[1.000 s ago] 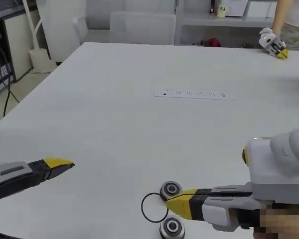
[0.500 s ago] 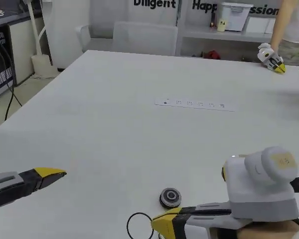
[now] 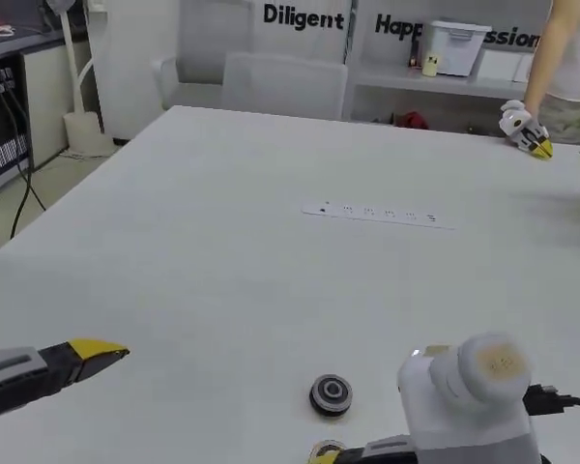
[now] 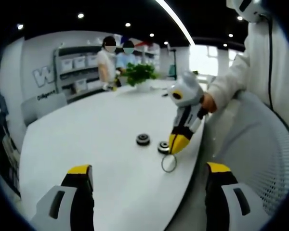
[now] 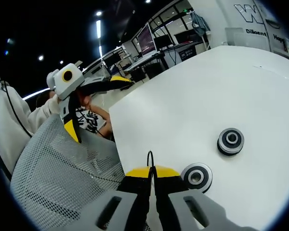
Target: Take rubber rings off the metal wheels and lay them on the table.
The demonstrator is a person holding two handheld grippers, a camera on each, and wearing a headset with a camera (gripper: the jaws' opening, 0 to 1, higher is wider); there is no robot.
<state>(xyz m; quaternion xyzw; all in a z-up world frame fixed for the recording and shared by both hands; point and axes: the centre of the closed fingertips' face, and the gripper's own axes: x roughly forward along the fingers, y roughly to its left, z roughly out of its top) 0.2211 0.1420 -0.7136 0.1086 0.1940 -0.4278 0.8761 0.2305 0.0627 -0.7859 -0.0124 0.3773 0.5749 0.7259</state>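
Yellow tips of the right gripper (image 5: 152, 172) are cut off by the bottom edge of the head view, and its own body covers the rest. Left gripper (image 4: 148, 169): one jaw sits low left in the head view, the other is cut by the frame.

Right gripper view: jaws pressed together, with the thin black rubber ring (image 5: 150, 158) pinched between the tips. It's seen edge-on as a short arc. The left gripper view shows it as a full thin loop at those tips, by the near edge of the table (image 3: 222, 271). Can't tell if it touches the top.

Left jaws are spread wide, nothing in them, well apart from the work.

Far wheel (image 5: 230, 140) and near wheel (image 5: 196, 176) lie flat beside the right tips, close but not touching. Both are silver with dark bands and a dark hub.
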